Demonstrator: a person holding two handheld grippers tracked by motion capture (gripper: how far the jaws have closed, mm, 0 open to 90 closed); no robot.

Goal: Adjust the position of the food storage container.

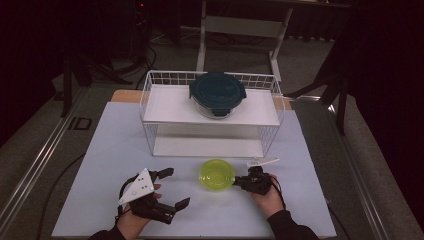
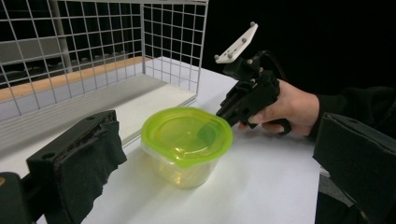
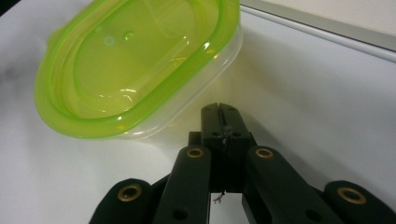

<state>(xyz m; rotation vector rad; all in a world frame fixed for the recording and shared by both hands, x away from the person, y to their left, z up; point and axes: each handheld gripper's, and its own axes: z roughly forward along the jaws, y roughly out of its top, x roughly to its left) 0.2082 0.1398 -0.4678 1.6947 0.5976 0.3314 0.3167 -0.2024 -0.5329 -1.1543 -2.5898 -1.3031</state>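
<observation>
1. High view showed the round clear plastic container with a lime-green lid (image 1: 217,174) standing on the pale table (image 1: 100,150), just in front of the white wire two-tier rack (image 1: 150,107); a round glass container with a dark teal lid (image 1: 217,94) sat on the rack's upper shelf.
2. The same view placed the left claw (image 1: 172,187) to the left of the green-lidded container and well apart from it, jaws spread wide and holding nothing.
3. Left gripper view showed the right claw (image 2: 223,112) reaching the lid's rim from the far side, gripped by a hand (image 2: 292,106) in a dark sleeve.
4. Right gripper view showed that claw (image 3: 219,108) pressed fully together on nothing, its tip just beside the container's clear wall, below the lid.
</observation>
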